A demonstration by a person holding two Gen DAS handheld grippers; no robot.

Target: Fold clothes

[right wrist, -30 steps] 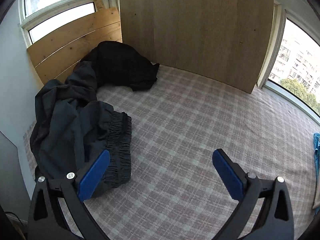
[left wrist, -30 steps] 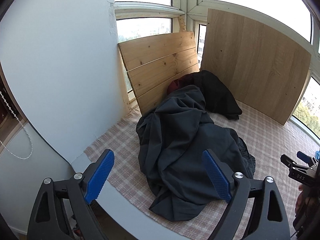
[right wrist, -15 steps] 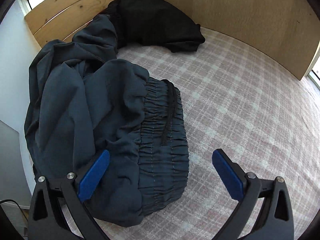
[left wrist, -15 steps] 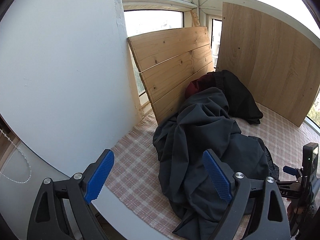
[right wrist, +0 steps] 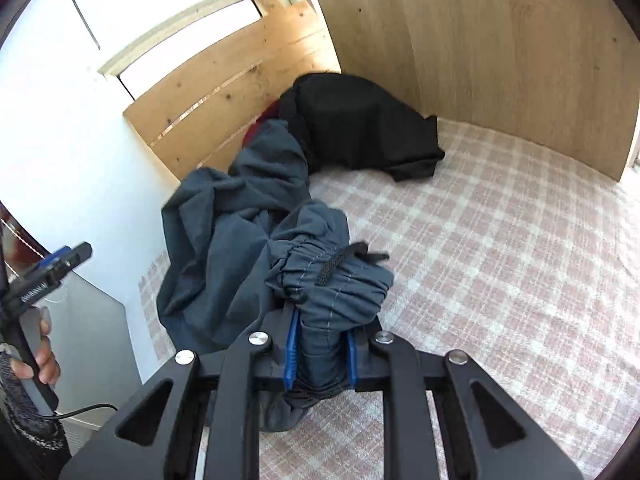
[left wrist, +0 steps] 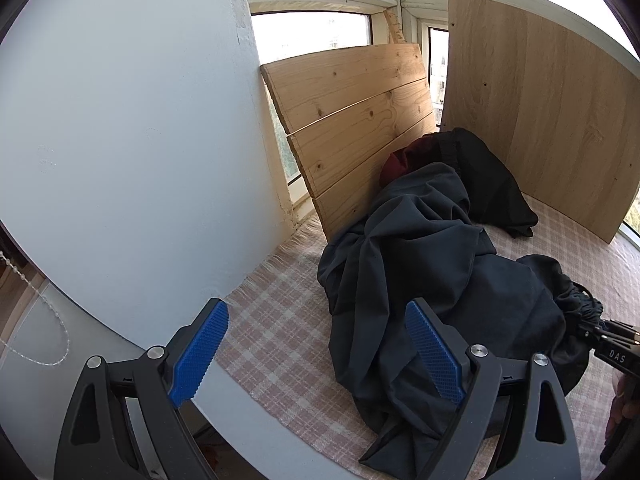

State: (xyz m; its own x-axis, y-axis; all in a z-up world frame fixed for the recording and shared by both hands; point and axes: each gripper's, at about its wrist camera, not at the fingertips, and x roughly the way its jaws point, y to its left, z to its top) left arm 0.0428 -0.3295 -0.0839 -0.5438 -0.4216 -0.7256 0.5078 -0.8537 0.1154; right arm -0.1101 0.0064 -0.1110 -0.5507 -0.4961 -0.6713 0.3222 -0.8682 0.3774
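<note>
Grey trousers' waistband pinched in right gripper fingers; left gripper fingers apart.

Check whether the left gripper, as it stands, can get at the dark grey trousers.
Probably yes. The left gripper is open, and the dark grey trousers lie heaped right ahead, its right finger already over the cloth. Nothing stands between; the right gripper only pinches the waistband.

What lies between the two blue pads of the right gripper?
In the right wrist view, the right gripper has the bunched elastic waistband of the dark grey pants between its pads.
</note>
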